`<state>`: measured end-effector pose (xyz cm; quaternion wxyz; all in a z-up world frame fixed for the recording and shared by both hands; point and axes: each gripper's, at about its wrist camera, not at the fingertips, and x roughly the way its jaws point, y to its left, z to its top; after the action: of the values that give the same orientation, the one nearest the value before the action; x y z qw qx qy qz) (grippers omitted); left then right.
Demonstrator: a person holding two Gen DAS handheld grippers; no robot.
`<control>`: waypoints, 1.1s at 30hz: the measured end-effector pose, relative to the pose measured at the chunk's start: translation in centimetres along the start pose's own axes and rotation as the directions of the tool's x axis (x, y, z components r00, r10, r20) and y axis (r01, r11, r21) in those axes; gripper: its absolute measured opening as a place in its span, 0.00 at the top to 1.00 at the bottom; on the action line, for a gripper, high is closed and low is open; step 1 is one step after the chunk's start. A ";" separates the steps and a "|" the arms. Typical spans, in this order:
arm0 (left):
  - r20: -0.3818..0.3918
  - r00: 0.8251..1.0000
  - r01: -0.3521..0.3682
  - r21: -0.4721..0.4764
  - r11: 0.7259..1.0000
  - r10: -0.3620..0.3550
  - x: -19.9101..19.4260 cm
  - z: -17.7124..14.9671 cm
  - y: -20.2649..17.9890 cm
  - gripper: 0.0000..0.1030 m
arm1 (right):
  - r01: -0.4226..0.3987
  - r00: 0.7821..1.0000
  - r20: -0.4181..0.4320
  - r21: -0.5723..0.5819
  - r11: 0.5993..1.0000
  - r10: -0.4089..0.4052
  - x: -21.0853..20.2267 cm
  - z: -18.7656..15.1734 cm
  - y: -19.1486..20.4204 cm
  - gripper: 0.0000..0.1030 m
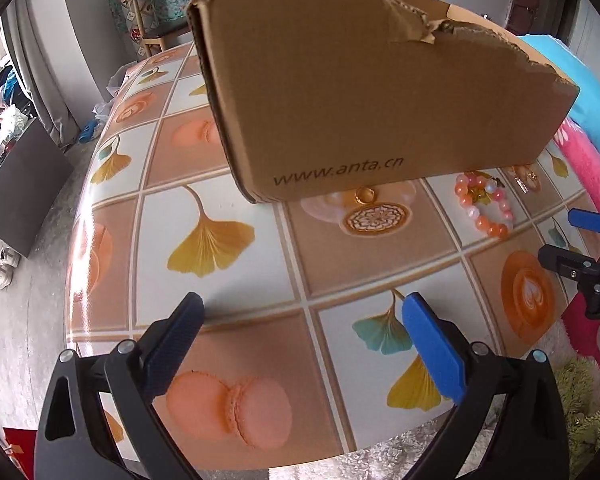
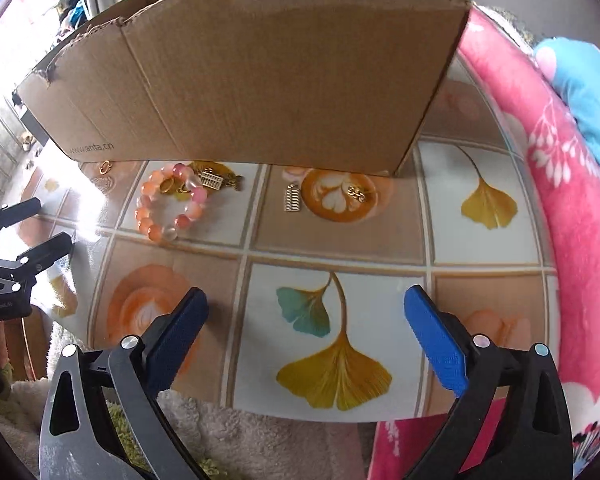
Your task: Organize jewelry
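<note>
- Our left claw and right claw both hang spread apart and hold nothing, low over the table.
- All the jewelry we see lies on the table by the box: bead bracelet, gold ring, gold charms.
- We judge sorting not yet begun.

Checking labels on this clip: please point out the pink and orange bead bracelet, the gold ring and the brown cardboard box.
Pink and orange bead bracelet (image 2: 171, 206): right wrist view, inner edge of the loop.
Gold ring (image 1: 364, 195): left wrist view, on the band.
Brown cardboard box (image 2: 259, 80): right wrist view, front wall.
</note>
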<state>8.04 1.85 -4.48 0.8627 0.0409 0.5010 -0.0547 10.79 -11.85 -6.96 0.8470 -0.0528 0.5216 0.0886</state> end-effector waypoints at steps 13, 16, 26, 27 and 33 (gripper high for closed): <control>0.003 1.000 0.000 -0.001 1.000 0.000 0.2 0.0 0.4 0.05 | 0.008 1.000 0.014 0.010 1.000 -0.008 -0.3 -0.3 0.7 0.08; 0.003 1.000 -0.002 -0.002 1.000 0.002 0.2 0.0 0.4 0.04 | 0.008 1.000 0.009 0.012 1.000 -0.009 0.2 0.0 0.9 0.08; 0.010 1.000 -0.004 -0.002 1.000 0.004 0.1 -0.1 0.3 0.04 | 0.017 1.000 -0.022 0.033 0.999 -0.017 0.6 0.9 0.8 0.08; 0.010 1.000 -0.004 -0.003 1.000 0.004 0.1 -0.1 0.3 0.04 | 0.018 1.000 -0.025 0.032 0.999 -0.017 0.6 1.1 0.8 0.08; 0.008 1.000 -0.003 -0.001 1.000 0.003 0.1 -0.1 0.3 0.04 | 0.018 0.999 -0.030 0.033 0.999 -0.017 0.7 1.7 0.8 0.08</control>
<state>8.10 2.18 -4.63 0.8648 0.0408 0.4977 -0.0535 12.40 -10.73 -6.85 0.8406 -0.0446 0.5350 0.0717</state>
